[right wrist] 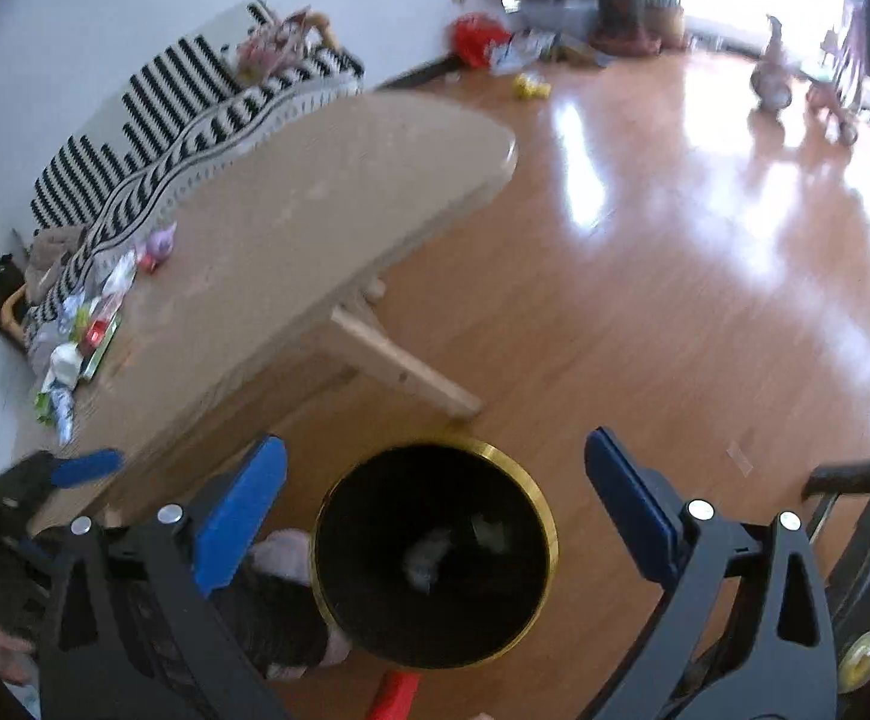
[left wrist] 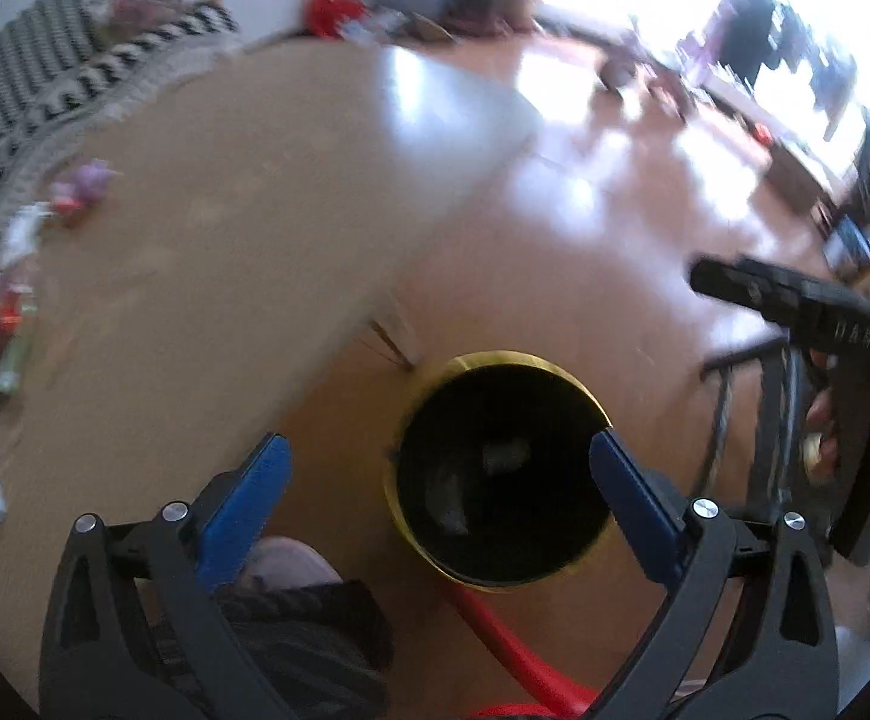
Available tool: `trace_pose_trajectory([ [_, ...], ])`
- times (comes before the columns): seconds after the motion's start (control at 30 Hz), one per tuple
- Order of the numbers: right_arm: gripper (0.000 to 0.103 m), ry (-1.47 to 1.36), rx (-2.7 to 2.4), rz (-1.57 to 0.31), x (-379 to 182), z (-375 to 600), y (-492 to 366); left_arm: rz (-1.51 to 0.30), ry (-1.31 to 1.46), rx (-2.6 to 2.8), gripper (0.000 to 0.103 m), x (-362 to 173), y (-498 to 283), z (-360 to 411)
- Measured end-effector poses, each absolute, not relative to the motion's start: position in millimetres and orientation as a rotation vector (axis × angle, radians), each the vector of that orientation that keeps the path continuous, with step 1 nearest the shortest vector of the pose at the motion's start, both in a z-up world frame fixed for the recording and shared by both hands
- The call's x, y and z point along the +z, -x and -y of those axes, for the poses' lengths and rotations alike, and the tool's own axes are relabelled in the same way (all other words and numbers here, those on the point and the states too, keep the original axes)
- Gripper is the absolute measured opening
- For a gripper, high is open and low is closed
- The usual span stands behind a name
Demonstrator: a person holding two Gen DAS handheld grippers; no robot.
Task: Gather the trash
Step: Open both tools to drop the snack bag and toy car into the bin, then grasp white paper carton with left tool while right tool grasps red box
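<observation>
A black waste bin with a gold rim [left wrist: 498,357] stands on the wooden floor beside a low table. Pale scraps [left wrist: 504,456] lie at its bottom. My left gripper [left wrist: 435,441] hangs above the bin's mouth, open, with nothing between its blue pads. In the right wrist view the same bin [right wrist: 498,455] holds crumpled bits [right wrist: 429,558]. My right gripper [right wrist: 435,441] is above it, open and empty. More wrappers and packets [right wrist: 78,342] are piled on the table's left end. The left gripper's blue pad [right wrist: 84,468] shows at the left edge.
The low wooden table [right wrist: 291,228] has a splayed leg [right wrist: 405,372] close to the bin. A person's slippered foot [right wrist: 282,552] rests left of the bin. A black metal frame [left wrist: 759,420] stands to the right. A striped sofa [right wrist: 195,96] lies behind the table.
</observation>
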State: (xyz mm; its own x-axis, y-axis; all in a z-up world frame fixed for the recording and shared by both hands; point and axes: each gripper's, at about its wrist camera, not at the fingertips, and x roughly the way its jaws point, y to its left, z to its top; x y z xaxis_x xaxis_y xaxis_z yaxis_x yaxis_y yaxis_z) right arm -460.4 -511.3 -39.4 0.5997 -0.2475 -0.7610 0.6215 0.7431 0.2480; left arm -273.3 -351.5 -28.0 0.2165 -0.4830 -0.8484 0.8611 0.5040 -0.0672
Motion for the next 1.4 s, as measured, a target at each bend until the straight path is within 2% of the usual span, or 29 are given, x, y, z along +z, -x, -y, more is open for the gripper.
trace_pose_trajectory([
  [0.13, 0.096, -0.371, -0.488, -0.720, -29.6, 487.2, 431.3, -0.891, -0.327, -0.849, 0.097, 9.1, 229.8, 297.5],
  [0.23, 0.096, -0.360, -0.396, -0.730, -28.1, 467.7, 386.2, -0.852, -0.230, -0.685, 0.097, 25.6, 189.4, 238.3],
  [0.47, 0.096, -0.360, -0.146, -0.740, -4.9, 401.2, 248.9, -0.833, -0.208, -0.274, 0.097, 21.3, 89.9, 99.5],
  [0.6, 0.096, -0.431, -0.035, -0.750, -0.4, 363.3, 173.5, -0.871, -0.181, -0.213, 0.097, 9.3, 47.3, 52.8],
  [0.77, 0.096, -0.474, 0.017, -0.836, -25.1, 321.9, 83.3, -0.929, -0.145, -0.244, 0.097, -8.0, 14.8, 36.4],
  [0.93, 0.095, -0.501, -0.041, -0.863, -47.7, 305.6, 35.3, -0.976, -0.067, -0.320, 0.097, -30.5, -30.6, 50.5],
  [0.97, 0.093, -0.509, -0.060, -0.870, -52.9, 305.1, 28.5, -0.970, -0.077, -0.324, 0.097, -34.9, -38.4, 55.3],
  [1.03, 0.078, -0.546, -0.070, -0.889, -62.9, 307.3, 21.5, -0.954, -0.090, -0.334, 0.097, -42.5, -52.0, 59.5],
  [1.13, 0.075, -0.547, -0.059, -0.870, -68.8, 304.1, 17.9, -0.965, -0.047, -0.335, 0.096, -61.1, -63.4, 52.5],
  [1.17, 0.071, -0.551, -0.044, -0.858, -69.8, 303.3, 19.3, -1.005, -0.025, -0.342, 0.095, -68.8, -67.7, 49.7],
  [1.2, 0.057, -0.562, -0.021, -0.843, -69.6, 302.5, 19.2, -1.007, -0.021, -0.347, 0.085, -70.0, -69.1, 48.3],
  [1.23, 0.045, -0.551, -0.018, -0.829, -66.2, 301.1, 18.9, -0.991, -0.041, -0.347, 0.061, -67.8, -69.9, 49.1],
  [1.27, 0.041, -0.522, -0.028, -0.815, -62.6, 299.4, 20.4, -0.993, -0.051, -0.354, 0.054, -67.4, -71.6, 48.6],
  [1.3, 0.033, -0.487, -0.032, -0.793, -57.7, 296.7, 20.9, -0.992, -0.036, -0.364, 0.049, -67.3, -73.0, 47.5],
  [1.33, 0.029, -0.463, -0.035, -0.779, -53.6, 294.4, 20.8, -0.995, -0.015, -0.380, 0.039, -66.7, -73.6, 44.5],
  [1.37, 0.028, -0.449, -0.036, -0.770, -52.2, 292.3, 21.5, -0.995, 0.008, -0.392, 0.029, -65.0, -74.3, 41.1],
  [1.4, 0.027, -0.432, -0.036, -0.762, -50.4, 289.5, 21.5, -0.981, 0.015, -0.382, 0.027, -62.9, -73.2, 38.1],
])
